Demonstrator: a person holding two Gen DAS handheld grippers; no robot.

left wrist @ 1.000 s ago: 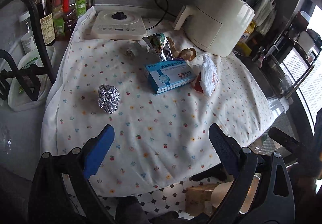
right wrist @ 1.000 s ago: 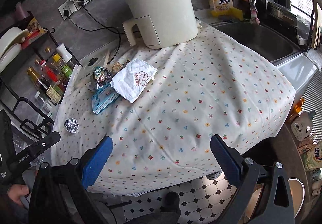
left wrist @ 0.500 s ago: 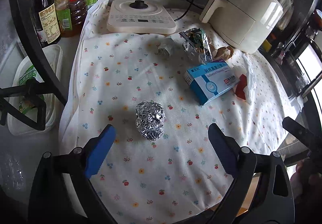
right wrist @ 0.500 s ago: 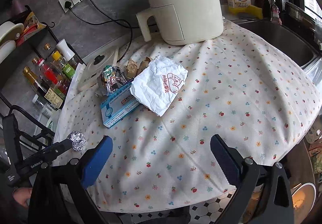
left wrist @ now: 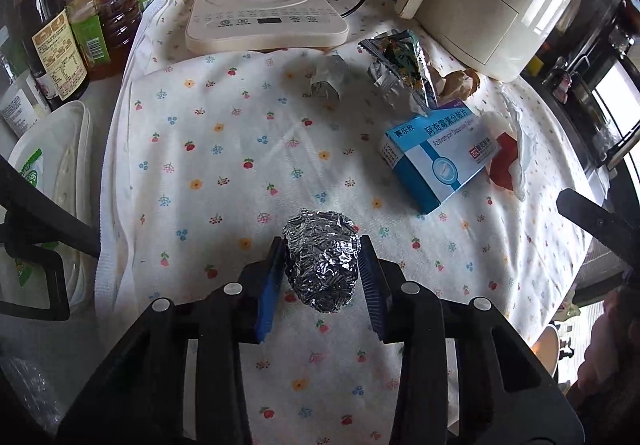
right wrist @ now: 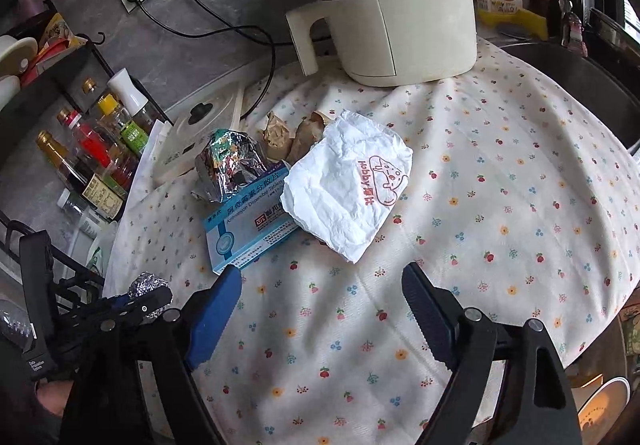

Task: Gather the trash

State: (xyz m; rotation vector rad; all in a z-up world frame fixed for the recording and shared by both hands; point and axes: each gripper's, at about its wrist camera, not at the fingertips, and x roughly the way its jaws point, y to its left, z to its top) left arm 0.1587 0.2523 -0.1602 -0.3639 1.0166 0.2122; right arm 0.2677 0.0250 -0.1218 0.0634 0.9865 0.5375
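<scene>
A crumpled foil ball (left wrist: 322, 259) lies on the flowered tablecloth (left wrist: 224, 149). My left gripper (left wrist: 322, 245) is shut on the foil ball, with a blue pad on each side of it; the ball also shows in the right wrist view (right wrist: 146, 287). Further back lie a blue medicine box (left wrist: 436, 161), a shiny snack wrapper (left wrist: 400, 69), a small foil scrap (left wrist: 328, 79) and a white paper wrapper (right wrist: 348, 185). My right gripper (right wrist: 320, 285) is open and empty, hovering over the cloth in front of the white wrapper and the box (right wrist: 248, 221).
A cream air fryer (right wrist: 384, 1) and a flat induction cooker (left wrist: 264, 17) stand at the back. Sauce bottles (left wrist: 76, 13) and a black rack (left wrist: 36, 229) line the left side. A sink (right wrist: 572, 85) is at the right. Brown crumpled papers (right wrist: 292, 133) lie behind the wrapper.
My left gripper moved forward over the foil ball and closed on it. My right gripper moved closer to the white wrapper and blue box, still open.
</scene>
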